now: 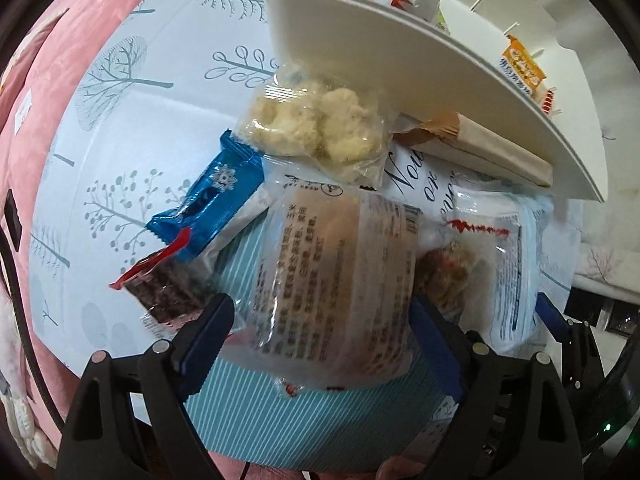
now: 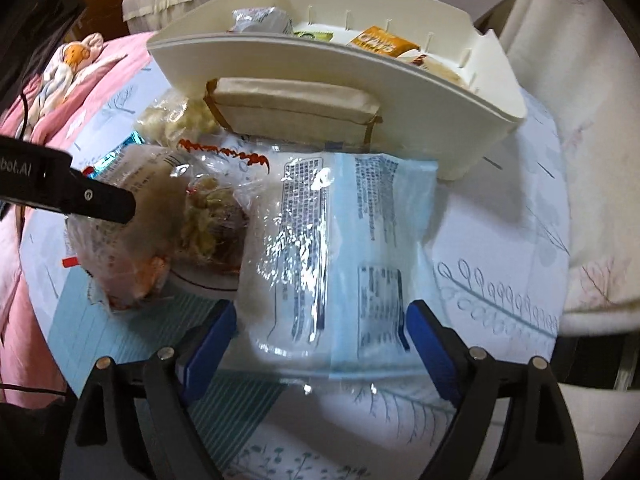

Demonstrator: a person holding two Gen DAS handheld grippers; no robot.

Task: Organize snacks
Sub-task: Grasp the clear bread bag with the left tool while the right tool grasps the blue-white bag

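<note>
In the left wrist view a clear packet with printed text (image 1: 336, 280) lies on a pile of snacks, between the blue pads of my left gripper (image 1: 322, 336), which stands open around it. Beside it are a blue wrapper (image 1: 212, 200), a bag of pale puffs (image 1: 316, 128) and a white-blue packet (image 1: 508, 264). In the right wrist view that light blue packet (image 2: 340, 248) lies between the pads of my open right gripper (image 2: 322, 344). A cream organizer tray (image 2: 320, 68) stands behind the pile and holds several packets, one of them an orange one (image 2: 384, 42).
A brown paper packet (image 2: 292, 108) leans on the tray's front wall. A teal striped box (image 1: 312, 412) lies under the pile. The tree-print cloth (image 1: 140, 80) covers the surface, with a pink blanket (image 1: 60, 80) to the left. A black finger of the left gripper (image 2: 92, 196) reaches in from the left.
</note>
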